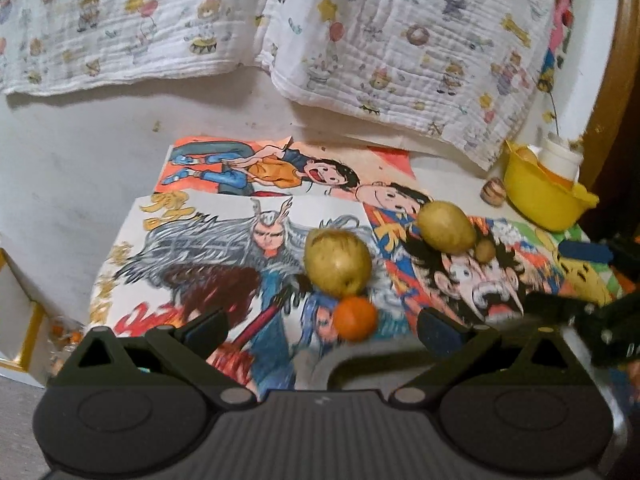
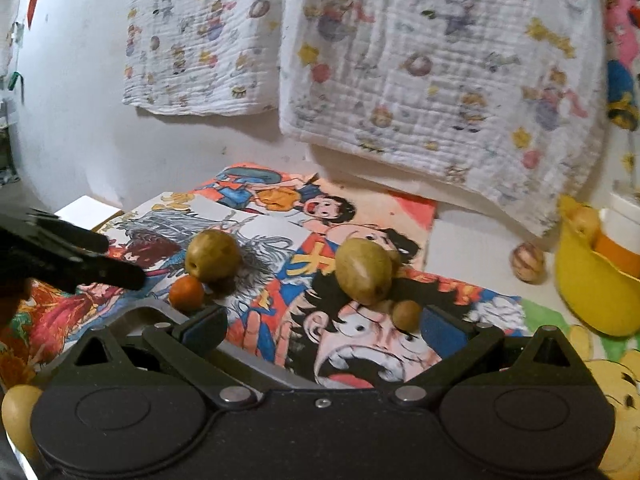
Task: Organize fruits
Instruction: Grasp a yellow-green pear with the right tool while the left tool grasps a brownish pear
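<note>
Two yellow-green fruits lie on cartoon posters: one in the middle, one further right. A small orange sits just in front of the middle fruit. A tiny brown fruit touches the right one. My left gripper is open, just short of the orange. My right gripper is open, with the tiny brown fruit by its right finger. A yellow bowl at the right holds fruit.
A patterned cloth hangs on the wall behind. A small striped round thing lies left of the bowl. A white cup stands in the bowl. A white box is at the far left. Another yellow fruit shows at bottom left.
</note>
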The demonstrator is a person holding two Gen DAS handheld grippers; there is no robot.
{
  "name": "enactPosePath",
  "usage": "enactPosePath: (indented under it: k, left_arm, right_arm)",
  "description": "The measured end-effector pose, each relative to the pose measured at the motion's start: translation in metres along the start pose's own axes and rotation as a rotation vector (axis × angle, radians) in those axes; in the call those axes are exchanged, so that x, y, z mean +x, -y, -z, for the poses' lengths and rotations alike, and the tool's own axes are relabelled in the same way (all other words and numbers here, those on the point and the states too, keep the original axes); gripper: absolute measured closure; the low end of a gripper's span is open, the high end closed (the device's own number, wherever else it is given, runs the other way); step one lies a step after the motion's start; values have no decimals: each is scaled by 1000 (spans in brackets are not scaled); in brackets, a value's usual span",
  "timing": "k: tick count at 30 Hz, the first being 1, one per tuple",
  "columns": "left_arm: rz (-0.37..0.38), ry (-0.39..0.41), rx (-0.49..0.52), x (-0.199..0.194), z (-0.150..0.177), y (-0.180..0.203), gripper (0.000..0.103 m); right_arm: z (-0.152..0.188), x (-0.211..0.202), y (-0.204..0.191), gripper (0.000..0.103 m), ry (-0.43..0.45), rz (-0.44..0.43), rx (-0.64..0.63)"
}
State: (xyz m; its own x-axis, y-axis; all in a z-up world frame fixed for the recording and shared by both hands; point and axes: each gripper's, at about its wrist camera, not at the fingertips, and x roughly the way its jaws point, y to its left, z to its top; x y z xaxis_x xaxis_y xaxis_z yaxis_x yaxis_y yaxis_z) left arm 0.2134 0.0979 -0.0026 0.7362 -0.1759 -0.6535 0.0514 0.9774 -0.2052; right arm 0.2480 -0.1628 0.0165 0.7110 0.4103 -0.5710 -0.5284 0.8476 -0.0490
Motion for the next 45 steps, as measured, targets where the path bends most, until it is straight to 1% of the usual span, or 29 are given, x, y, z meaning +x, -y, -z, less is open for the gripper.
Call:
enactPosePath:
  k: [7, 13, 19, 24, 29, 36, 41, 42, 45]
  left_arm:
    - [17, -20, 4, 32, -19, -6, 1]
    - [40, -47, 1, 54, -26, -9, 1]
    - [79, -62, -31, 71, -32, -13, 1]
    - [90, -72, -27, 80, -35, -15, 1]
    - [81, -64, 2, 83, -36, -11, 4]
    - [84, -64, 30, 89, -37, -7, 15]
    - [87, -75, 50, 93, -36, -6, 25]
    - [87, -76, 56, 93, -36, -5, 27]
    - [84, -79, 80, 95, -36, -5, 32]
  right_arm:
    - [-11, 29, 2, 1, -15, -2, -40]
    - [-15, 55, 7, 1, -46, 41, -114]
    - [-19, 81, 15, 1, -75, 46, -138]
    - [-24, 100, 15, 7, -101, 39, -173]
    - [-25, 116, 23, 11, -145, 42, -105]
    - [-27, 131, 34, 21, -166, 22, 11]
    - [-29, 142, 39, 36, -179, -6, 63]
    - [-29, 144, 40, 38, -181, -5, 69]
    - [-28, 148, 42, 39, -173, 1, 95]
